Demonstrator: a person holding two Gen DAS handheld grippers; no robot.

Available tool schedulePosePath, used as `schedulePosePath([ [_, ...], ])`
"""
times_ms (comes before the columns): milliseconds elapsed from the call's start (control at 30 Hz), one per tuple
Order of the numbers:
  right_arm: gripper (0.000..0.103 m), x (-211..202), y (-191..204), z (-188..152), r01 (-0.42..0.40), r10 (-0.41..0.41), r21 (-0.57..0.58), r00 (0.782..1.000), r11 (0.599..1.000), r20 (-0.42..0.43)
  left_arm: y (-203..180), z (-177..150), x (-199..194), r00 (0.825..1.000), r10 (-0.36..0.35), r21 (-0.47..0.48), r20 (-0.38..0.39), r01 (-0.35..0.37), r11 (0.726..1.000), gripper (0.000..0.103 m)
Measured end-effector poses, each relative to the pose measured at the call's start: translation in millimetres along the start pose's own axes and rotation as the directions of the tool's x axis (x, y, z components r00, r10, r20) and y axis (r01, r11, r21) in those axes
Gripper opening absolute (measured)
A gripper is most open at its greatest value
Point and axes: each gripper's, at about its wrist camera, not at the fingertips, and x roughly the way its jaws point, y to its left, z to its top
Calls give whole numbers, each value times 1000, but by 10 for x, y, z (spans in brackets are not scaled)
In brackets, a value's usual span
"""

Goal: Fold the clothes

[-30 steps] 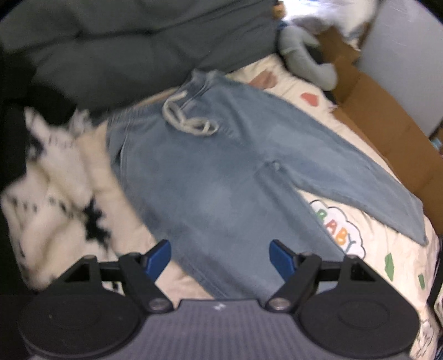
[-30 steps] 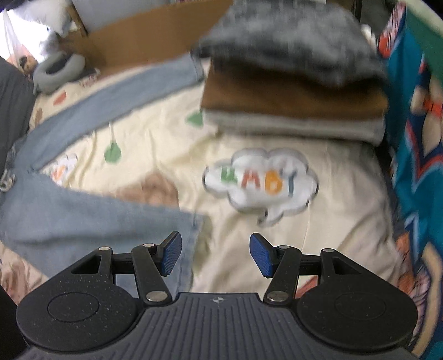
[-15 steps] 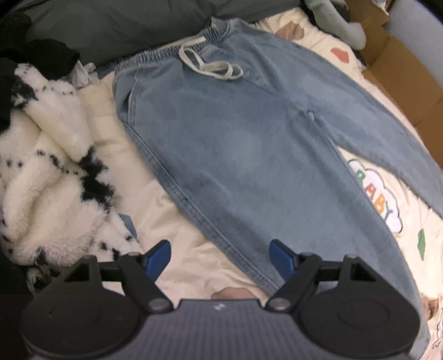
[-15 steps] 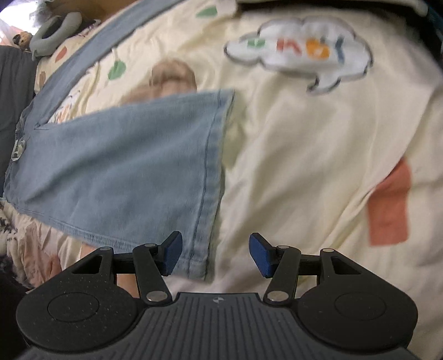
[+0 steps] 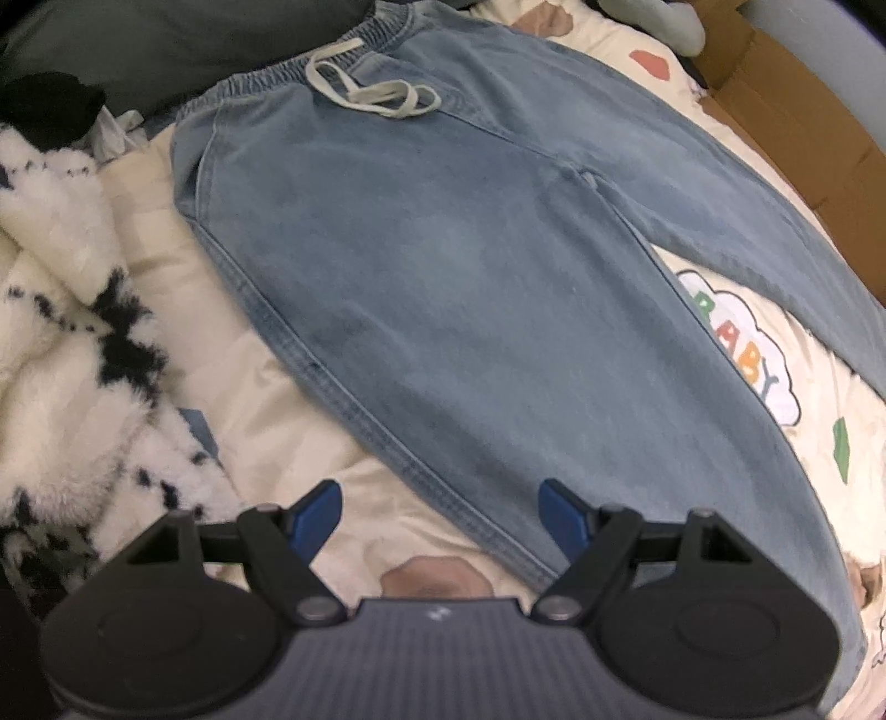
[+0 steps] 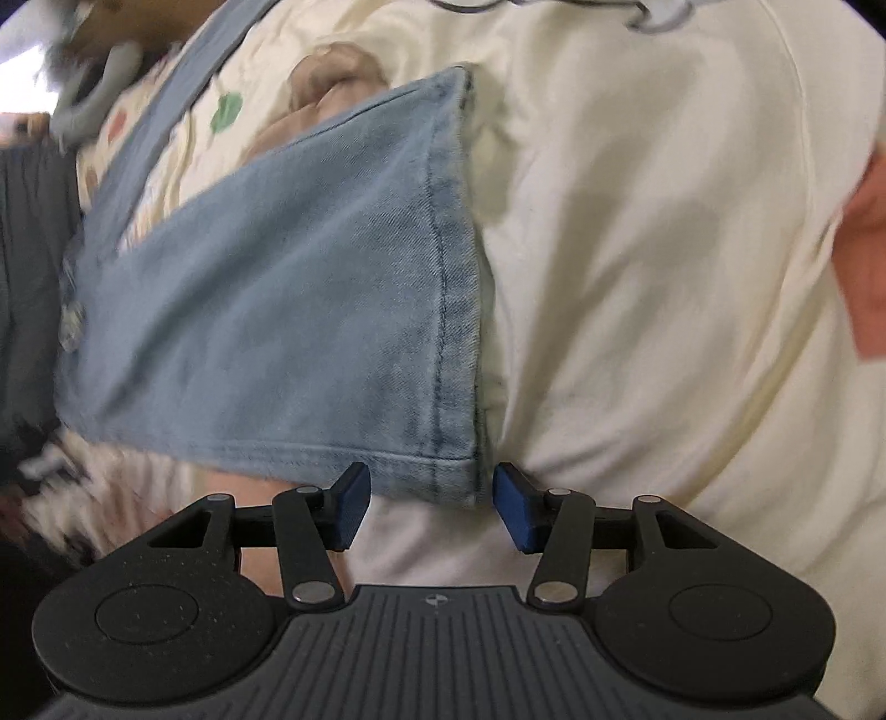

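Light blue jeans (image 5: 454,266) lie spread flat on a cream printed bedsheet (image 5: 288,387), waistband and pale drawstring (image 5: 376,97) at the far side. My left gripper (image 5: 440,515) is open, hovering over the near outer seam of the closer leg. In the right wrist view the hem of one trouser leg (image 6: 332,310) fills the middle. My right gripper (image 6: 431,507) is open, and the hem's near corner lies between its blue pads (image 6: 512,512). The other leg (image 6: 160,122) runs off toward the upper left.
A fluffy white and black garment (image 5: 72,343) is heaped to the left of the jeans. Dark grey bedding (image 5: 166,44) lies behind the waistband. Brown cardboard (image 5: 803,127) borders the bed at the upper right. The sheet carries a cloud print with coloured letters (image 5: 742,354).
Both grippers have come down closer to the jeans. The right one moved from the folded stack toward the leg hem, whose corner now sits between its pads. Both stayed open.
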Motion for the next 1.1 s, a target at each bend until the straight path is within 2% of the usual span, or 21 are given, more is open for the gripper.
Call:
schedulePosePath([
  [100, 58, 9, -152, 19, -81, 81, 129, 997, 988, 5, -7, -19, 8, 1000, 4, -3, -8, -4, 1000, 80],
  [200, 55, -17, -251, 7, -139, 138, 203, 990, 969, 19, -9, -21, -4, 1000, 5, -6, -9, -5, 1000, 80],
  [300, 50, -84, -245, 2, -191, 190, 211, 981, 959, 23, -7, -7, -30, 1000, 6, -4, -2, -6, 1000, 80],
  [400, 50, -166, -192, 19, -258, 257, 199, 966, 945, 32, 2, 11, -42, 1000, 8, -6, 3, -8, 1000, 80],
  [667, 51, -217, -238, 105, -321, 304, 255, 947, 912, 103, 12, 2, -53, 1000, 6, -22, -6, -6, 1000, 80],
  [833, 50, -104, -220, 173, -323, 309, 260, 946, 910, 96, 41, -19, -18, 1000, 10, -23, -13, -10, 1000, 80],
  [867, 49, -68, -212, 182, -317, 304, 262, 949, 912, 90, 50, -21, -5, 1000, 11, -25, -14, -11, 1000, 80],
  [933, 39, 11, -191, 199, -289, 281, 263, 957, 920, 68, 58, -21, 14, 1000, 13, -29, -14, -13, 999, 80],
  [967, 27, 52, -179, 208, -272, 267, 264, 962, 926, 55, 60, -18, 21, 1000, 10, -32, -12, -11, 999, 80],
  [1000, 21, 92, -162, 220, -252, 250, 262, 967, 932, 41, 62, -15, 27, 1000, 6, -33, -10, -6, 999, 80],
  [1100, 13, 132, -83, 245, -211, 214, 228, 977, 951, 10, 73, -14, 63, 1000, -3, -41, -6, 3, 999, 80],
])
